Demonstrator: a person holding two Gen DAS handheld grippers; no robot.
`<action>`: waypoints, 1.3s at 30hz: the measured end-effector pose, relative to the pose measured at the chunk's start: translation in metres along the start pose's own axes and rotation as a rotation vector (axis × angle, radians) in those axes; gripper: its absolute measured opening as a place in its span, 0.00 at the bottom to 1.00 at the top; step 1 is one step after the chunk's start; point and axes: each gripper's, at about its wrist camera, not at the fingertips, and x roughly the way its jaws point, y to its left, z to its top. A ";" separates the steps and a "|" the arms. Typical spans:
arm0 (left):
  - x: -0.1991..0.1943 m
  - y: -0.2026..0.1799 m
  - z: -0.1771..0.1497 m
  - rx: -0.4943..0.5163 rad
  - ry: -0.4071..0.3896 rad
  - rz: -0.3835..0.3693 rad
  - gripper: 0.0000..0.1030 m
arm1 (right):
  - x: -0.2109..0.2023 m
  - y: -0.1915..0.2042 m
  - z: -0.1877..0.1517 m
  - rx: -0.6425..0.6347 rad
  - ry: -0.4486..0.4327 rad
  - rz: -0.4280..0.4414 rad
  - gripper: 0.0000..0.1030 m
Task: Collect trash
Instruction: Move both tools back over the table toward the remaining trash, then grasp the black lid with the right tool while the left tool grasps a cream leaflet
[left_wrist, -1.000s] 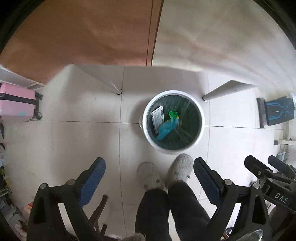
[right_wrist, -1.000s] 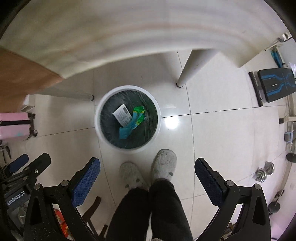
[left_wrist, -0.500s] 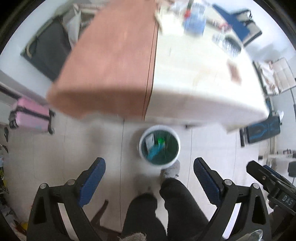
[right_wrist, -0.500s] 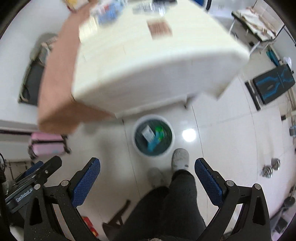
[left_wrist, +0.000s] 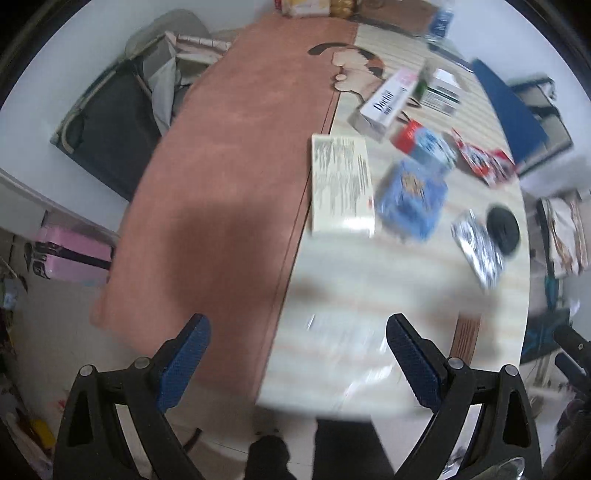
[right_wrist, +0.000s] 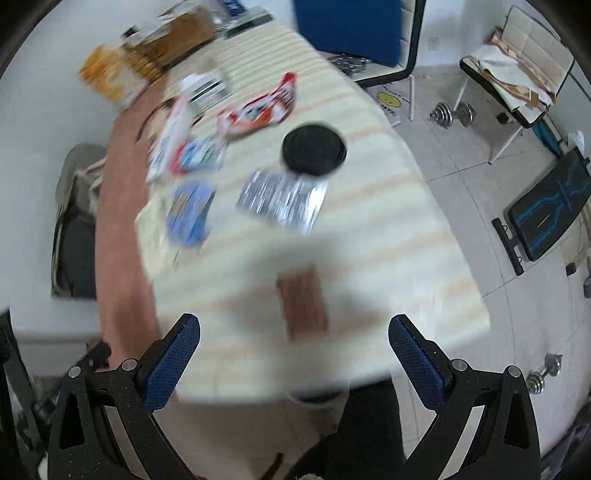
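a: blue pads, nothing between them. the left gripper (left_wrist: 297, 354) has its jaws wide apart, and the right gripper (right_wrist: 293, 350) is the same, both held up over the near edge of the surface (left_wrist: 369, 280).

b: why so high and empty?

a: my guess is they are lined up to pick the next piece. from up here each camera takes in the whole spread, and wide jaws suit flat packets.

b: where is the trash, then?

a: all ahead of the jaws, well apart from them, lying flat on the pale striped half of the surface. in the left view the cream box (left_wrist: 341, 184) sits straight ahead, by the seam with the brown cloth (left_wrist: 229, 166). the blue packet (left_wrist: 413, 197) is just beside it to the right, and the silver wrapper (left_wrist: 478, 249) lies further right, touching or overlapping the black disc (left_wrist: 502, 229).

b: and for the right one?

a: the silver wrapper (right_wrist: 282, 199) is ahead, a little left of centre, with the black disc (right_wrist: 314, 149) at its far edge. the red wrapper (right_wrist: 258, 109) lies beyond. a brown slip (right_wrist: 303, 304) is nearest, just ahead between the jaws but lower. much is blurred, so i cannot read labels.

b: no bin?

a: not in view.
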 end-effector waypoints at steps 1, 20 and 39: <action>0.010 -0.006 0.018 -0.016 0.013 -0.004 0.94 | 0.011 -0.004 0.023 0.012 0.010 -0.012 1.00; 0.146 -0.042 0.130 -0.043 0.215 0.019 0.71 | 0.167 -0.005 0.172 0.013 0.198 -0.100 1.00; 0.058 -0.043 0.069 0.048 -0.009 0.091 0.68 | 0.107 0.018 0.158 -0.071 -0.012 -0.115 0.82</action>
